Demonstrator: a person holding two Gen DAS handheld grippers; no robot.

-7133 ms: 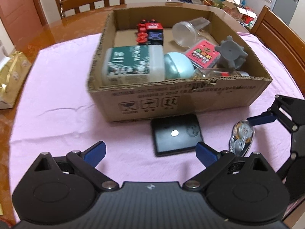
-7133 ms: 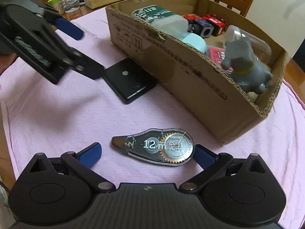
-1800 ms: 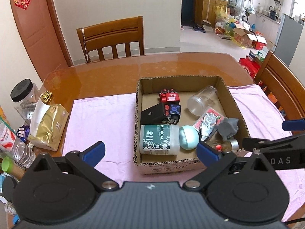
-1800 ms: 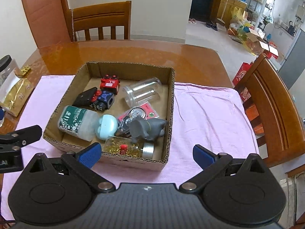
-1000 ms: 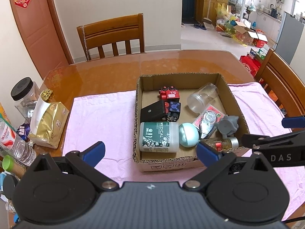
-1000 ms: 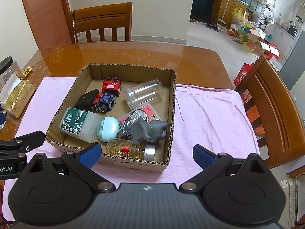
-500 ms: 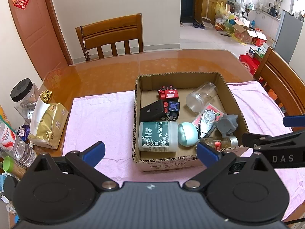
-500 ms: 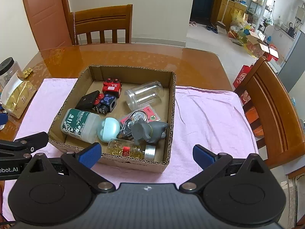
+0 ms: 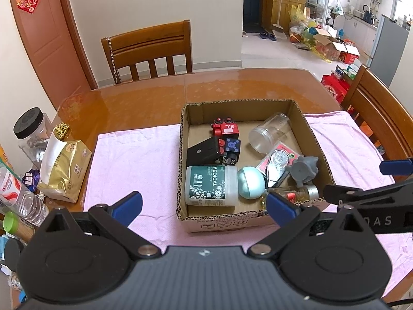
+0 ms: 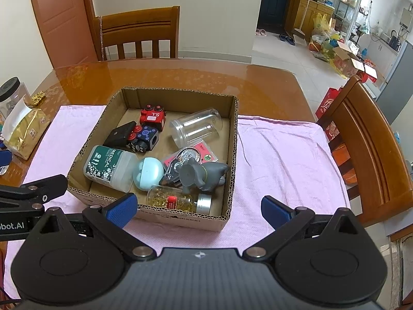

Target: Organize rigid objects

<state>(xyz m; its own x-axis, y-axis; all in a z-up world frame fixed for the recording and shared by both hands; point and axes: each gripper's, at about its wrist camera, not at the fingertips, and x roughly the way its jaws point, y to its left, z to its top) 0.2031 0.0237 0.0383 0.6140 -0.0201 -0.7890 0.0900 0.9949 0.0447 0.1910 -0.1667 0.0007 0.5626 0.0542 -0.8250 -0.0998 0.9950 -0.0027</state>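
Note:
A cardboard box sits on a pink cloth. Inside lie a black case, a correction tape, a MEDICAL bottle, a red toy car, a clear jar, a grey elephant and a capsule bottle. My left gripper and right gripper both hang open and empty, high above the box's near side.
A gold bag, a black-lidded jar and water bottles crowd the table's left edge. Wooden chairs stand behind and to the right. Bare pink cloth lies on both sides of the box.
The black case and the correction tape, on the cloth 7 s ago, now lie in the box. Both grippers have lifted high and have barely moved over the last second.

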